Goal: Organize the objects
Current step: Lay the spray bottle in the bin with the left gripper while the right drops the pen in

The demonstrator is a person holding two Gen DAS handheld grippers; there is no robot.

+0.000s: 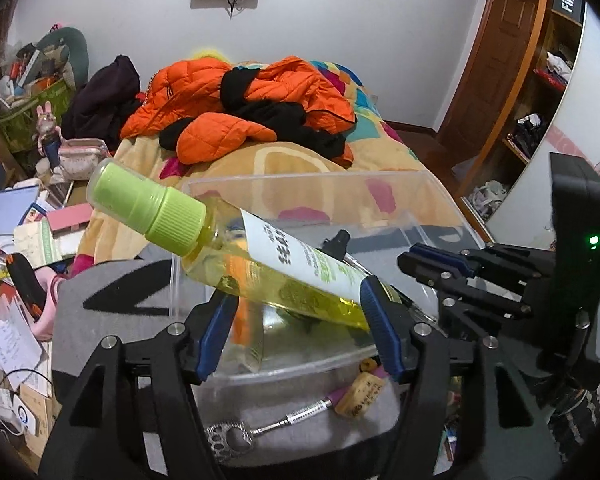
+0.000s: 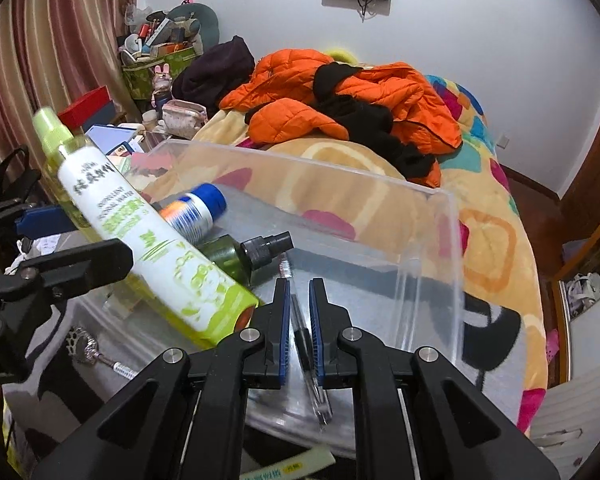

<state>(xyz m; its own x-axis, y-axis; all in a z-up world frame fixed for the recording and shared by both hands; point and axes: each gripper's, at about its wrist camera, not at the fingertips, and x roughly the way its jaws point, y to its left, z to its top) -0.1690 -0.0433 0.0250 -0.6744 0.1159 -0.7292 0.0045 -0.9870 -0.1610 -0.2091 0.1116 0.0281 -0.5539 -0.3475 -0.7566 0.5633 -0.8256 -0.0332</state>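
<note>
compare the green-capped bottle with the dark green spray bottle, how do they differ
The green-capped bottle is held tilted by the left gripper over the clear bin; the dark green spray bottle lies inside it. The first is longer, yellow-green with a white label and light green cap; the second is dark with a black nozzle. Both are bottles.

In the upper right of the left wrist view, a black box (image 1: pixel 567 0) on the shelf reads "FiiO". The spray bottle (image 2: pixel 140 236) carries Chinese characters and small English print, too blurred to read.
</note>
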